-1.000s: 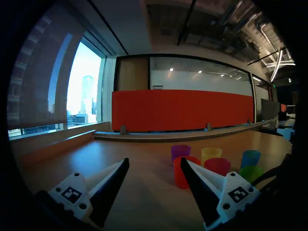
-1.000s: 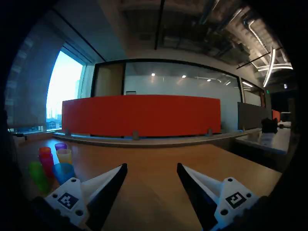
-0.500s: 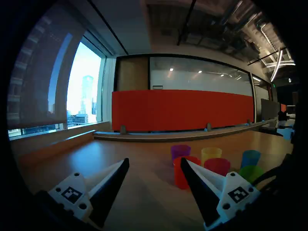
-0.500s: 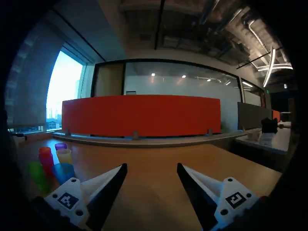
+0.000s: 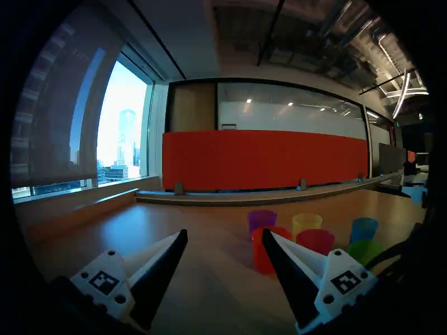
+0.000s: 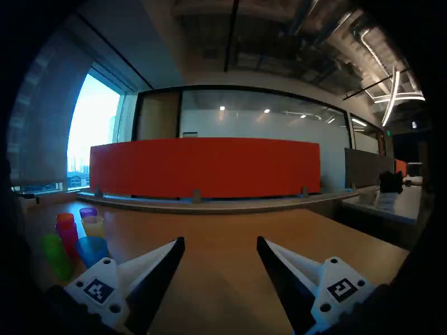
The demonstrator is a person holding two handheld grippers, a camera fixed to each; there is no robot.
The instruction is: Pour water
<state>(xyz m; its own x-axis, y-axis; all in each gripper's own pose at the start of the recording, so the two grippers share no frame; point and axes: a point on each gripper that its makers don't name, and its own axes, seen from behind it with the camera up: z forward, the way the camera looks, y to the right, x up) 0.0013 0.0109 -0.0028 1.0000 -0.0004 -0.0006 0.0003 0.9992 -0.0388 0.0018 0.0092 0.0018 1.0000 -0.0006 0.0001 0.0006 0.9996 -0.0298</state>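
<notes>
Several translucent plastic cups stand in a cluster on the wooden table [image 5: 212, 279]. In the left gripper view, an orange cup [image 5: 260, 251] sits nearest, partly behind my right finger, with purple [image 5: 261, 219], yellow [image 5: 306, 221], red [image 5: 316, 240], blue [image 5: 364, 229] and green [image 5: 364, 250] cups around it. My left gripper [image 5: 224, 237] is open and empty, low over the table, just short of the cluster. In the right gripper view the same cups stand at the far left: blue cup [image 6: 92, 249], green cup [image 6: 54, 254]. My right gripper [image 6: 219, 243] is open and empty.
A red partition [image 5: 262, 159] runs along the table's far edge, with a raised wooden ledge [image 5: 234, 196] before it. Large windows [image 5: 120, 137] lie to the left. A neighbouring desk [image 6: 385, 204] with dark objects stands at the right. Bare tabletop [image 6: 234, 268] stretches ahead of my right gripper.
</notes>
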